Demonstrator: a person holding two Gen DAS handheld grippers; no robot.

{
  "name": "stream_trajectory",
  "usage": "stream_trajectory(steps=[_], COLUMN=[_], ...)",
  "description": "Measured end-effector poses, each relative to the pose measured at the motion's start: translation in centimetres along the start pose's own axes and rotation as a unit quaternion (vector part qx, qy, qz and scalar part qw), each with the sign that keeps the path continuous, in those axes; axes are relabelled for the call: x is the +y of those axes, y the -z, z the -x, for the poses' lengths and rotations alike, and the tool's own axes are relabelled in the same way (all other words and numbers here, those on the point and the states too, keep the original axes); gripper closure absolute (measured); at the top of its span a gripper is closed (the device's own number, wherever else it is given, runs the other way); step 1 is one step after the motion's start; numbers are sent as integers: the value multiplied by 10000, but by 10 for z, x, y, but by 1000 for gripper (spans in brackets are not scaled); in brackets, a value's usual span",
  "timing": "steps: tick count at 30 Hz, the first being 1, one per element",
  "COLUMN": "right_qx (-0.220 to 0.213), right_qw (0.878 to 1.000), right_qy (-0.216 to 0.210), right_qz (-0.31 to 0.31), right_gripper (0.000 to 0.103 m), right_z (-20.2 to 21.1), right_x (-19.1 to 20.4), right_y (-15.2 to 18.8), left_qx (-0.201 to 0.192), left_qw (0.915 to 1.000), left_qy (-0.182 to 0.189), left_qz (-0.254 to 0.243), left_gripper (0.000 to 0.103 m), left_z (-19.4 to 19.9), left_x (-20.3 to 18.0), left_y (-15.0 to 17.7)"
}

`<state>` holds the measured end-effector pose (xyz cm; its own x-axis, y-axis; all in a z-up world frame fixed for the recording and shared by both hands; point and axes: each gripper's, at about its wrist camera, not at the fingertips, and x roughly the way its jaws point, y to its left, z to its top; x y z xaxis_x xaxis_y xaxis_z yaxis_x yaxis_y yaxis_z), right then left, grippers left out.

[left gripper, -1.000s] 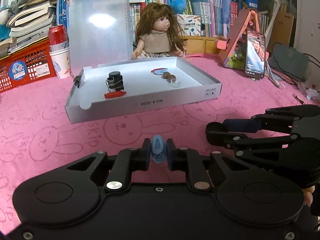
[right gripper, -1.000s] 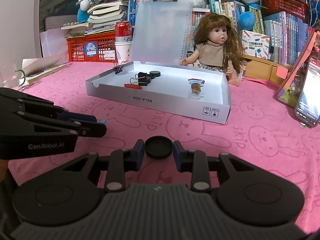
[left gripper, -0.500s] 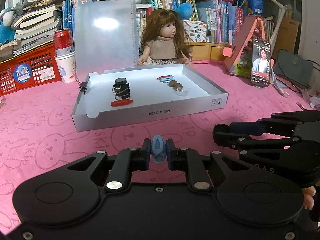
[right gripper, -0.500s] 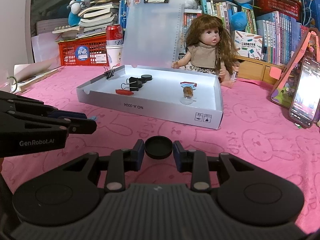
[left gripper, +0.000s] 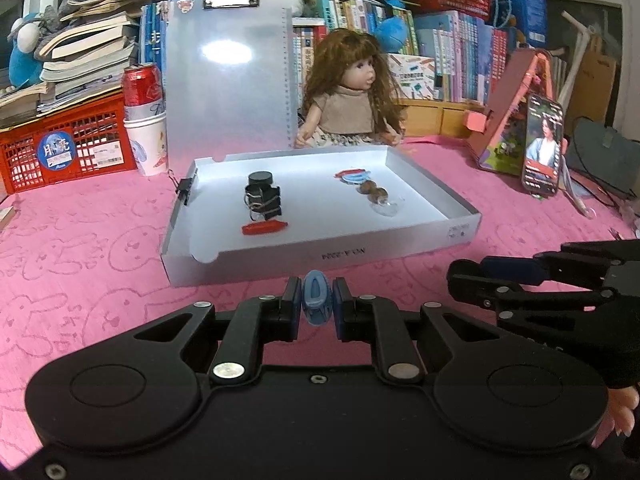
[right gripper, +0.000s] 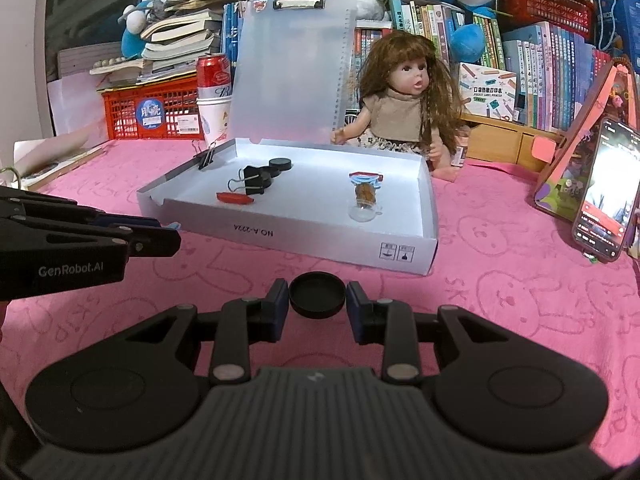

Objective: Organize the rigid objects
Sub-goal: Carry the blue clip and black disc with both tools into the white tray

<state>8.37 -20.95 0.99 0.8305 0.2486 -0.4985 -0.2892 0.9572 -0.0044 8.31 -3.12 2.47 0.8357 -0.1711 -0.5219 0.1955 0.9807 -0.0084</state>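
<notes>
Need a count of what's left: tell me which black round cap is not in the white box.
The black cap clamped in the right gripper; the other cap lies inside the box.

Phone (right gripper: pixel 608 196) cut off by right edge.

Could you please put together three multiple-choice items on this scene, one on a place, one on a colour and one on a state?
1. Where does the red clip lie?
A. inside the white tray, near its front wall
B. on the pink cloth outside the tray
C. on top of the red can

2. What colour is the piece held by the left gripper?
A. red
B. blue
C. black

3. What is the state of the right gripper?
A. open and empty
B. shut on nothing
C. shut on a black cap

Answers:
1 A: it rests on the tray floor in front of the black clips.
2 B: a light blue clip sits between the pads.
3 C: both pads press the cap's sides.
</notes>
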Motion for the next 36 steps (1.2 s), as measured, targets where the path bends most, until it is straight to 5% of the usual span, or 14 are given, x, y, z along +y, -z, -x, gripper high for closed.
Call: stream_trajectory(steps=[16, 36], right_qx=[-61, 467], right_qw=[9992, 9935], right_qy=[176, 371], right_qz=[-343, -971], right_gripper=[66, 66], right_z=[-29, -93], right_x=[-16, -37], right_y=[-38, -54], left_qx=[-124, 435], left_qw=[9989, 9971], left_qy=[-227, -305], left_qz=[388, 554], left_gripper=[87, 87], left_z=[-36, -109], left_x=[28, 35], left_y=[-44, -59])
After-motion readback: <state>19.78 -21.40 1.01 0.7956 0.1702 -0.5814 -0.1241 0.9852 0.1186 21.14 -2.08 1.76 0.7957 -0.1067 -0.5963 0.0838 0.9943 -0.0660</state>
